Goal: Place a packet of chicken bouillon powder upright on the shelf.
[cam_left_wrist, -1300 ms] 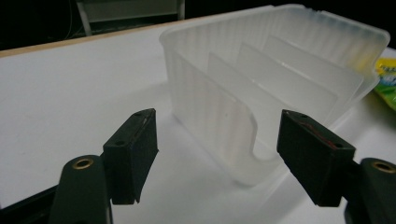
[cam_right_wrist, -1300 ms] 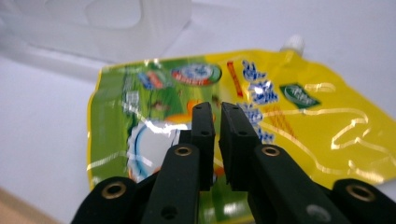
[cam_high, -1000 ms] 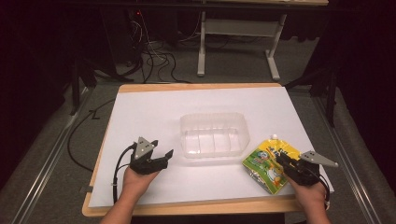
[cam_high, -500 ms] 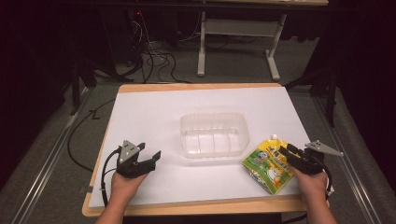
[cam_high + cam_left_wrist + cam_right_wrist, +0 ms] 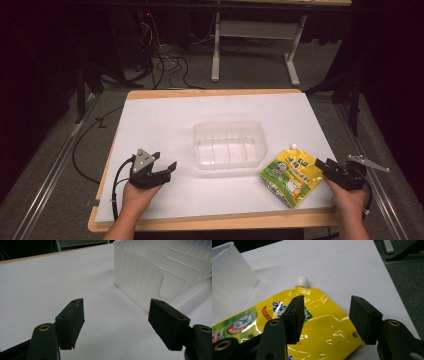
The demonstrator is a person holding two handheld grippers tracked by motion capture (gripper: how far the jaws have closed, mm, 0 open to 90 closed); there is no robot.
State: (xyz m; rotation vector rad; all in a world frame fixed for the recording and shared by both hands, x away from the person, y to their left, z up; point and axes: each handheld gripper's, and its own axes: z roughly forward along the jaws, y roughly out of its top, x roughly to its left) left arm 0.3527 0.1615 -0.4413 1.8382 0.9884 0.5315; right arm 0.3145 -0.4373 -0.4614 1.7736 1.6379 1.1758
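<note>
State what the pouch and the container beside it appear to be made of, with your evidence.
Yellow pouch: likely flexible plastic film, glossy; it shows bright glare and wrinkles, with a white, probably hard plastic spout.
Container: seemingly thin translucent plastic, slightly frosted; the white table shows through its walls.

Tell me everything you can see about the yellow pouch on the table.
The yellow pouch is a glossy, flexible plastic spout pack with green, red and white printing and a small white screw cap at one corner. It lies flat on the white table cover, capped, just right of the clear plastic container. The right gripper hovers over its edge, jaws just opened, not pressing it.
</note>
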